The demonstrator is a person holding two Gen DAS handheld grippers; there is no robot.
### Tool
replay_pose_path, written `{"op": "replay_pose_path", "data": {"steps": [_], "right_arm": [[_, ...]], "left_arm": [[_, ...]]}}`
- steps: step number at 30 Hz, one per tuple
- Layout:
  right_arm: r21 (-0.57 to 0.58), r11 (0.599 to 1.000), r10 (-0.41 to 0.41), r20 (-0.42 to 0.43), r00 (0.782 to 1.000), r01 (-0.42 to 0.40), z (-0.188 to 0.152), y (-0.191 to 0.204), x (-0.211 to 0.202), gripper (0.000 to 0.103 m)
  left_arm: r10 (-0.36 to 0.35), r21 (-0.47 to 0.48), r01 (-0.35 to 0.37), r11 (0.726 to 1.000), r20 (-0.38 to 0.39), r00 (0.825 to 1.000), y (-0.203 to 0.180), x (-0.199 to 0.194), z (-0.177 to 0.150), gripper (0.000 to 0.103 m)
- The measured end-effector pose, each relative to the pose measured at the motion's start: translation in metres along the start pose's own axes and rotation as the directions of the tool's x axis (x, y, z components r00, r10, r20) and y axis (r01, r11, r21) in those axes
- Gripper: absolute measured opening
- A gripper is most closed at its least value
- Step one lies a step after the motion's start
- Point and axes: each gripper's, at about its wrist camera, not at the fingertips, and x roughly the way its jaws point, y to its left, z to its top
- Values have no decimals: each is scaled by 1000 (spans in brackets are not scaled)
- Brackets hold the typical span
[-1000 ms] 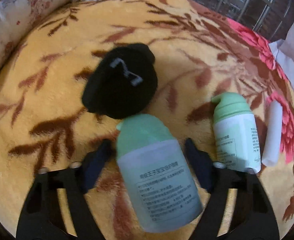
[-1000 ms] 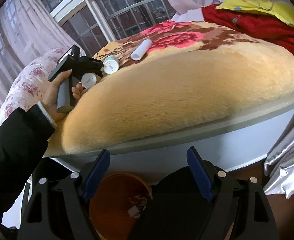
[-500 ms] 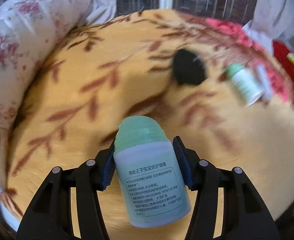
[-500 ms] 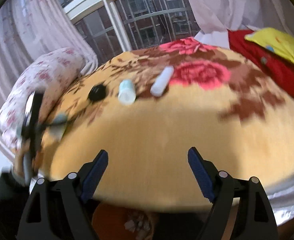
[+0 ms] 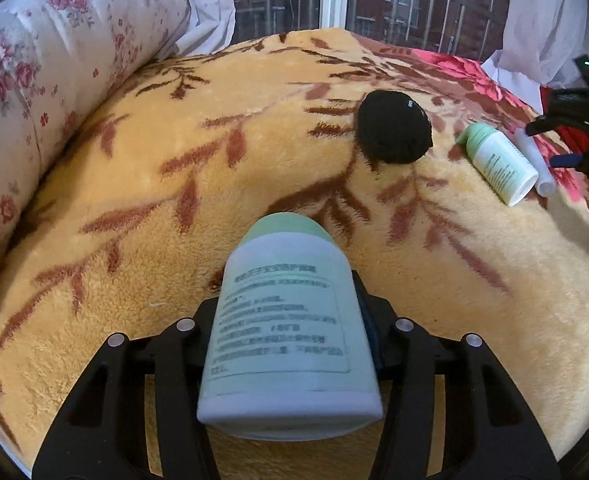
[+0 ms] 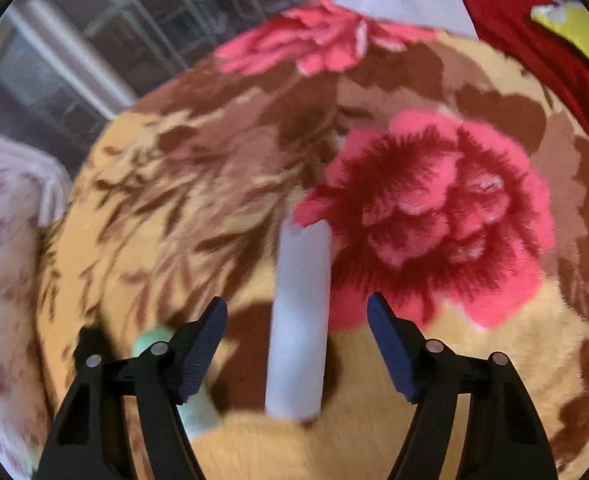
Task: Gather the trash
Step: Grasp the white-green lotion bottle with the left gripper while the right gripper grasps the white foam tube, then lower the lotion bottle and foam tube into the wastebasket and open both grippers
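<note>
left gripper (image 5: 290, 316): fingers closing, clamped, angled down | right gripper (image 6: 296, 344): fingers apart, closing, angled down

Both wrist cameras look steeply down, close over the blanket (image 5: 142, 184), sharing its white tube (image 6: 300, 320)

Floral pillow (image 5: 34, 92), fleece blanket (image 5: 214, 184)

Bed under tan blanket (image 5: 142, 184), brown leaves, pink flowers at 2 o'clock. On it: black ball (image 5: 394, 133) at 1 o'clock; bottle (image 5: 498, 164) just beside, at 2; white tube (image 5: 536, 162) touching bottle. Floral pillow (image 5: 34, 80) along 10 o'clock edge.
</note>
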Motion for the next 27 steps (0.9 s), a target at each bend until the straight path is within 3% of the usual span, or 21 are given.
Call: {"op": "replay_pose_path", "data": {"steps": [1, 3, 4, 7, 10, 12, 19, 27], "right_arm": [[5, 1000, -22, -16, 1000, 22, 1, 2, 8, 71], [2, 999, -41, -43, 998, 41, 0, 5, 20, 56], [-10, 996, -87, -45, 995, 87, -3, 8, 27, 52], [-92, 978, -185, 22, 982, 186, -13, 21, 30, 43], [-147, 964, -208, 100, 973, 221, -31, 24, 23, 30], [-153, 970, -168, 131, 977, 187, -44, 17, 12, 24], [-232, 966, -72, 165, 984, 110, -98, 3, -19, 22], [-314, 949, 56, 284, 957, 38, -170, -4, -82, 23]], "left_arm": [[1, 1, -1, 1000, 2, 1000, -1, 0, 0, 50], [1, 1, -1, 1000, 4, 1000, -1, 0, 0, 50], [0, -1, 0, 1000, 6, 1000, 0, 0, 0, 50], [1, 1, -1, 1000, 10, 1000, -1, 1, -1, 50], [0, 1, 0, 1000, 14, 1000, -1, 1, 0, 50], [3, 2, -3, 1000, 18, 1000, -2, 0, -2, 50], [-17, -24, 18, 1000, 54, 998, 2, -6, -6, 48], [-2, -15, 3, 1000, 98, 995, -1, -12, -9, 46]]}}
